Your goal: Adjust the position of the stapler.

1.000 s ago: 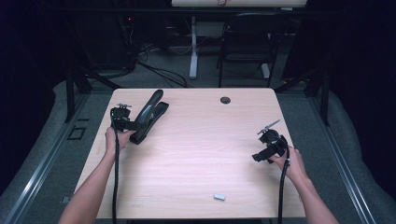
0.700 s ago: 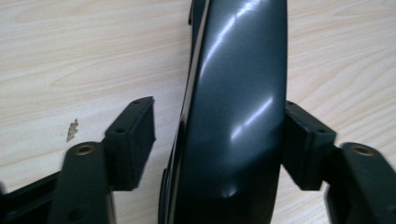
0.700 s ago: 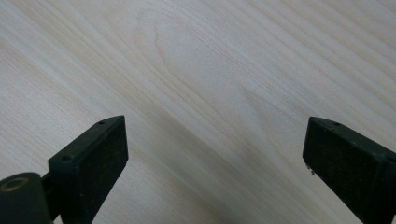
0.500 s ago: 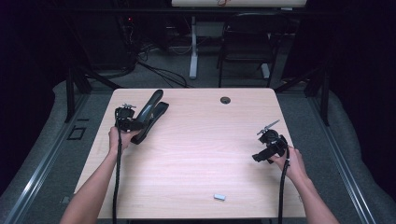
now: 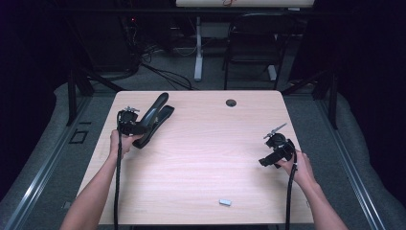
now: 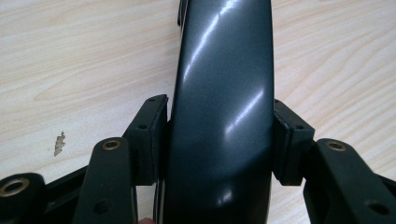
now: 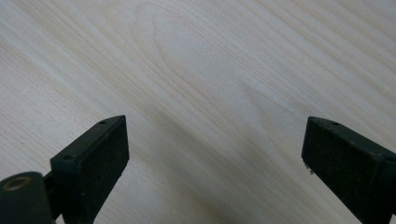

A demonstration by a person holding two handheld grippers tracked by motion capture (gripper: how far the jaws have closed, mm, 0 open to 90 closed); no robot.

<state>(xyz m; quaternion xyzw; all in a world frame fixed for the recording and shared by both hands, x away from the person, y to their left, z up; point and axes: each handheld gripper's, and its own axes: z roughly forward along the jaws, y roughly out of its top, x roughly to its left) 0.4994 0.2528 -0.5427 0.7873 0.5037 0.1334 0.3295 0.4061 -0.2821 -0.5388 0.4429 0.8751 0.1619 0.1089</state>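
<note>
Between our two grippers the table (image 5: pixel 201 153) lies open, broken only by a small grey block (image 5: pixel 224 202) near its front edge.

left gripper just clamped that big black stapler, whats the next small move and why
Probably a gentle lift with the left gripper. Its jaws have just been closing, and the pads now press both sides of the stapler, whose base lies on the table. The right gripper is open over bare wood.
</note>
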